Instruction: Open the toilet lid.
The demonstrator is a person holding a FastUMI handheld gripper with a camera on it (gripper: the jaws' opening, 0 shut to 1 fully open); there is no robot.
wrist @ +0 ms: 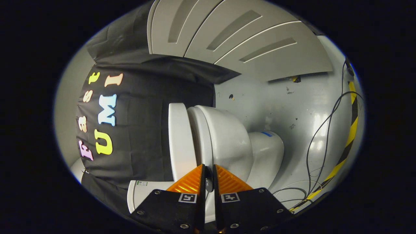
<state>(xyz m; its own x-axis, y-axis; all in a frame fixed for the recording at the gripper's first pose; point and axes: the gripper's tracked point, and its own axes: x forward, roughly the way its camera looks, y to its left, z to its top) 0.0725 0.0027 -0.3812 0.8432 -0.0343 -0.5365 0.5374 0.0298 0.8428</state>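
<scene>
- My gripper (209, 175) has its fingers drawn almost together, only a thin slit between them, and the tips sit at the near edge of the toilet (227, 143), about where lid and seat meet. I cannot tell whether they pinch the lid's rim or merely touch it.
- The view is rolled on its side: the floor (302, 107) stands like a wall beyond the bowl, with loose cables (320, 152) and striped tape (349, 143) across it.
- The lid (179, 139) is the flat slab just ahead of my fingers, on the side toward the black cloth (139, 130), lifted a little way off the seat (200, 136).
- Its long axis runs away from me along the line of my fingers; its top face looks toward the cloth, away from the floor. Which end holds the hinge I cannot tell.
- My guess at the risks: with so slight a purchase on a smooth rim, the tips could slip and the lid drop back onto the seat.
- Catching the seat along with the lid would raise both.
- Pushing too quickly could swing the lid into the cloth.
</scene>
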